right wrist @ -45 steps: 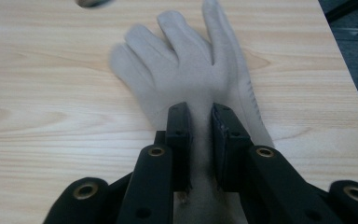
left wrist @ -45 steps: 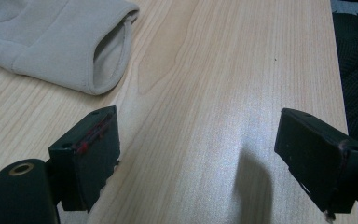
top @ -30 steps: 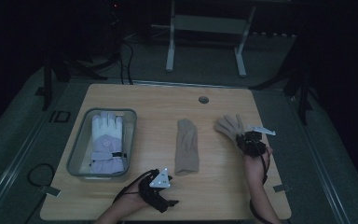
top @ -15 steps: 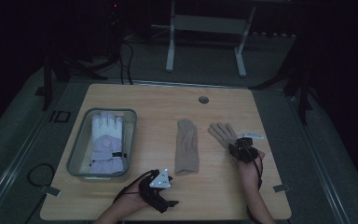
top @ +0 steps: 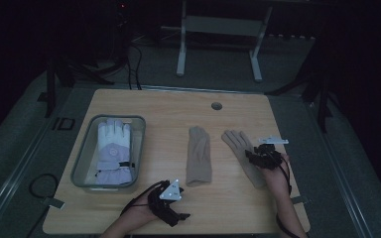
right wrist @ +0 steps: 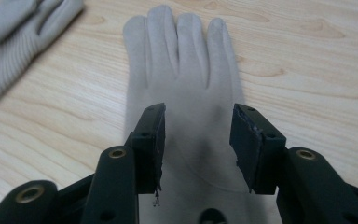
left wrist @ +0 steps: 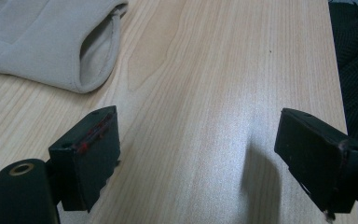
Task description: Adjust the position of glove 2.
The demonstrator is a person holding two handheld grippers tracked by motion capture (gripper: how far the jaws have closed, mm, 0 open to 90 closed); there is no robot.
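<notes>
My right gripper hangs low over the beige glove that lies flat on the wooden table, fingers pointing away from me; its jaws have just been opening and now stand parted over the back of the glove, one on either side of its middle, with the pads pressing on nothing; the cloth lies spread beneath the gap, not pinched. A second beige glove lies just to the left of the first, palm edge up, its cuff toward me; farther left of it sits a clear tub with a white and lilac ski glove laid inside. My left gripper rests near the table's front edge, below and left of the second glove's cuff; its jaws stand wide apart over bare wood, holding nothing, well clear of the cuff.
</notes>
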